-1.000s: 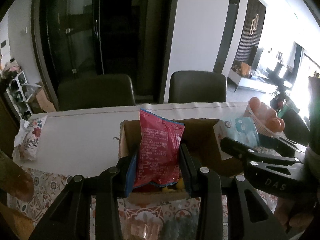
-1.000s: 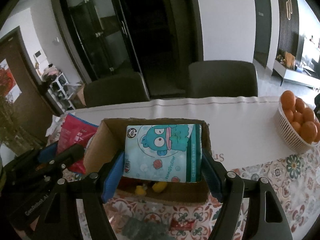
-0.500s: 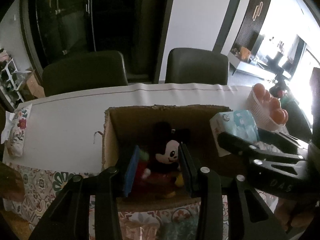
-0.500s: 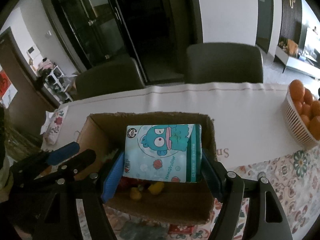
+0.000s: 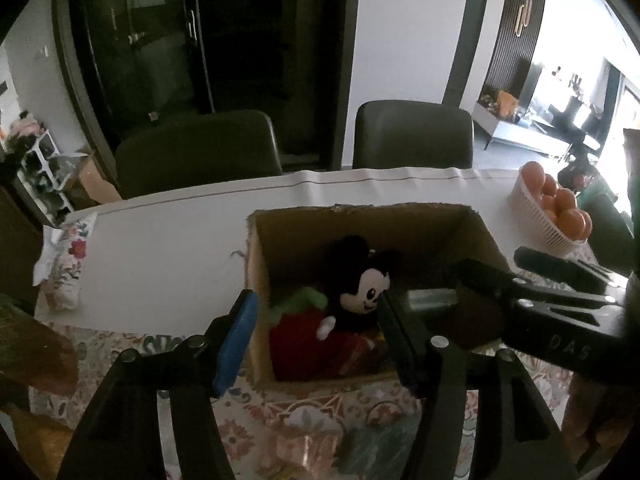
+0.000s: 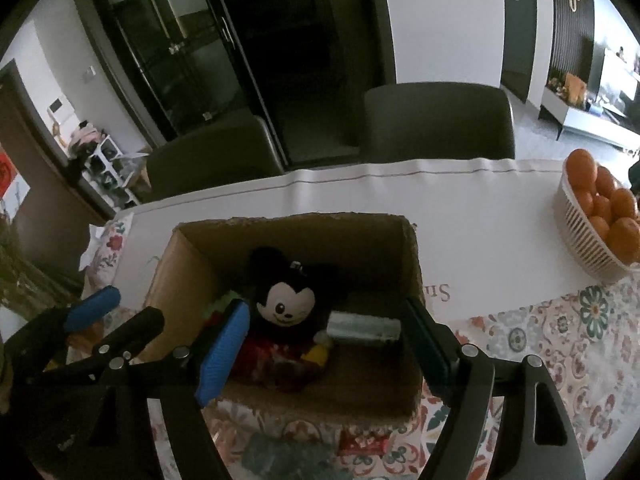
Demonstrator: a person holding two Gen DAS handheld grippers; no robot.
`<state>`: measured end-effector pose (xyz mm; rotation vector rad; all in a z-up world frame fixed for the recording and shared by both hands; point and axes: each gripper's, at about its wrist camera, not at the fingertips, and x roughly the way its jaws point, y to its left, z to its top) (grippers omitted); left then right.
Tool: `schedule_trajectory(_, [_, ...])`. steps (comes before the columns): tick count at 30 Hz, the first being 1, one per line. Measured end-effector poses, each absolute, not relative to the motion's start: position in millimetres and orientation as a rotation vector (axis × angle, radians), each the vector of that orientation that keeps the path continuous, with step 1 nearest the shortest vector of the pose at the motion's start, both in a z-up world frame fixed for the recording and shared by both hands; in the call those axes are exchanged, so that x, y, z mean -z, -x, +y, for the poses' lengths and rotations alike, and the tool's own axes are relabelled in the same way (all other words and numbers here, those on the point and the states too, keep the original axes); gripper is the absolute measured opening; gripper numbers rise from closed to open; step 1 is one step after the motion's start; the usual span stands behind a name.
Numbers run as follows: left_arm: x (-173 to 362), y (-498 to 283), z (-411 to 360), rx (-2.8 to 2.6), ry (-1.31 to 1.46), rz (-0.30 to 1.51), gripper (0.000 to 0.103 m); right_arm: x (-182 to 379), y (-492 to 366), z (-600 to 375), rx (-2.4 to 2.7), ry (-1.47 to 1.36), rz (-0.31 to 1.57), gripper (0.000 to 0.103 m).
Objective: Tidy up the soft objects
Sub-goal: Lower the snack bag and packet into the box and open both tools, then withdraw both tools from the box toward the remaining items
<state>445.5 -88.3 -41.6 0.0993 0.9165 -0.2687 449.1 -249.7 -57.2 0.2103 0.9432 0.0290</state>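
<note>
An open cardboard box (image 5: pixel 360 220) (image 6: pixel 412 256) stands on the table. Inside sit a black mouse plush (image 5: pixel 362 284) (image 6: pixel 286 300), a red snack bag (image 5: pixel 304 344) low at the left, and a teal tissue pack (image 6: pixel 364 328) (image 5: pixel 432 298) lying at the right. My left gripper (image 5: pixel 316 336) is open and empty over the box's near left wall; it also shows in the right wrist view (image 6: pixel 116 316). My right gripper (image 6: pixel 324 352) is open and empty over the box; it also shows in the left wrist view (image 5: pixel 516 268).
A white basket of oranges (image 5: pixel 552 216) (image 6: pixel 600 216) stands at the right. A floral pouch (image 5: pixel 64 256) (image 6: pixel 108 248) lies at the left table edge. Two dark chairs (image 5: pixel 196 152) stand behind the table. Small packets (image 6: pixel 360 444) lie in front of the box.
My left gripper let go of the red snack bag into the box and opened. My right gripper let go of the teal tissue pack, which now lies in the box.
</note>
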Motion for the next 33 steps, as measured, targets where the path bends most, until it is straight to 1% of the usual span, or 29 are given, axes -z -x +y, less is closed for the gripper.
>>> schedule_trajectory(11, [29, -405, -69, 0.228, -0.115, 0.911, 0.066, 39, -417, -229, -0.041, -0.167, 0.923, 0.079])
schedule_trajectory(16, [26, -388, -58, 0.209, -0.113, 0.914, 0.071, 38, -403, -216, -0.072, -0.145, 0.94, 0.079])
schedule_trajectory(18, [26, -382, -53, 0.2, -0.11, 0.921, 0.071, 39, -399, -212, -0.084, -0.144, 0.95, 0.079])
schedule_trajectory(28, [40, -353, -35, 0.175, -0.095, 0.953, 0.074, 45, -370, -198, -0.079, -0.14, 0.952, 0.079])
schedule_trajectory(33, [49, -336, -34, 0.178, -0.142, 0.94, 0.074, 53, -353, -190, -0.094, -0.105, 0.936, 0.079])
